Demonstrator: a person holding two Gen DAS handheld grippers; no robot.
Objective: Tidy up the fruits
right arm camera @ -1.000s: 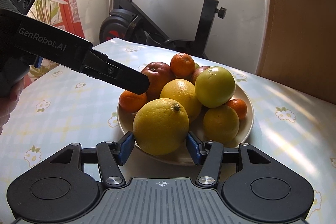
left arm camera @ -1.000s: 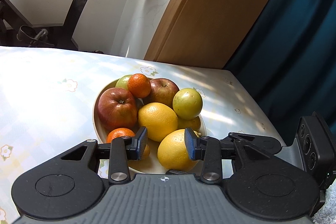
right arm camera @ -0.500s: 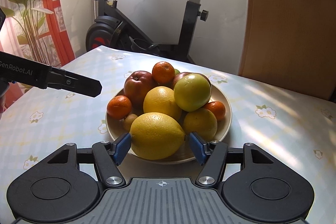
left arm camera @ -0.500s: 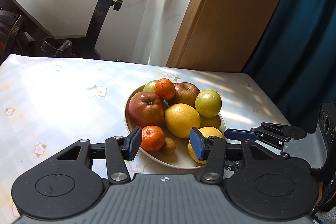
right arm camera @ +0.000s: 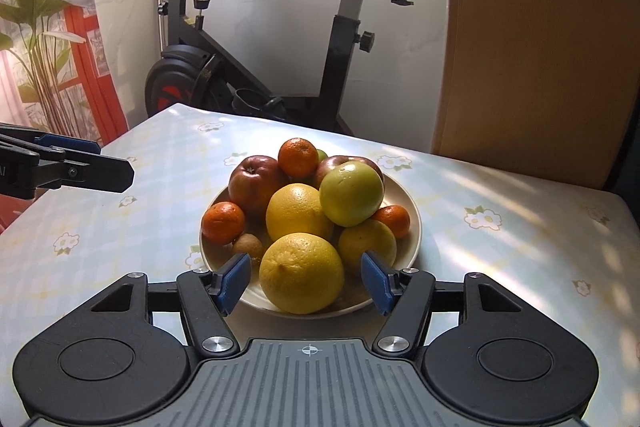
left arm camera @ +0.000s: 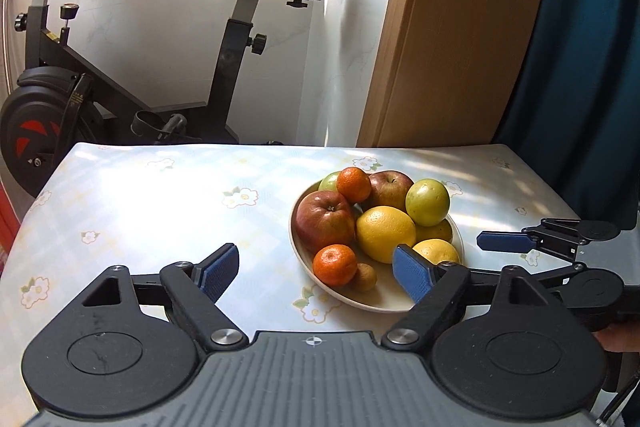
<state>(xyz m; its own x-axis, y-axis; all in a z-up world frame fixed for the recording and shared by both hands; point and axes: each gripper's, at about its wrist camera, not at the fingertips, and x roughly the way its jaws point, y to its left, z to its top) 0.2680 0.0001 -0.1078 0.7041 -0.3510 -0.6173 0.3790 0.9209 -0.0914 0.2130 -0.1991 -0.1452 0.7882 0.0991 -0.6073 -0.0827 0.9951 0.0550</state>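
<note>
Left gripper point(left arm camera: 316, 269): fingers point(left arm camera: 218, 271) spread wide, having just been opening; nothing pressed between the pads. Bare worktop point(left arm camera: 140, 211) lies ahead of its left finger; the near rim of the plate point(left arm camera: 380, 303) sits between the two fingers, closer to the right one.

Right gripper point(right arm camera: 306, 281): fingers point(right arm camera: 234, 281) parted, having just been opening a little. The large yellow citrus point(right arm camera: 302, 273) lies between them with a gap showing on each side; neither pad touches it.

Plate: cream, round, on the worktop, heaped with fruit.
- Large yellow citrus: front of the plate, nearest the right gripper's fingers.
- Second yellow citrus point(right arm camera: 298, 213): just behind it, mid-heap.
- Green round fruit point(right arm camera: 351, 194): resting high, to the right of the second citrus.
- Smaller yellow fruit point(right arm camera: 368, 241): low, just ahead of the right gripper's right finger.
- Red apple point(right arm camera: 254, 183): back left; a second red apple point(left arm camera: 390, 183) behind the green fruit.
- Mandarin point(right arm camera: 298, 157): on top at the back. Another mandarin point(right arm camera: 223, 223) at the plate's left edge, ahead of the right gripper's left finger; a third point(right arm camera: 394, 221) at the right edge.
- Small brown fruit point(right arm camera: 247, 245): on the plate floor, just beyond the right gripper's left finger.

Worktop: pale checked cloth with flower print, sunlit.

Beyond the worktop: exercise bike point(right arm camera: 256, 75), wooden panel point(right arm camera: 536, 39), dark blue curtain point(left arm camera: 580, 47).
</note>
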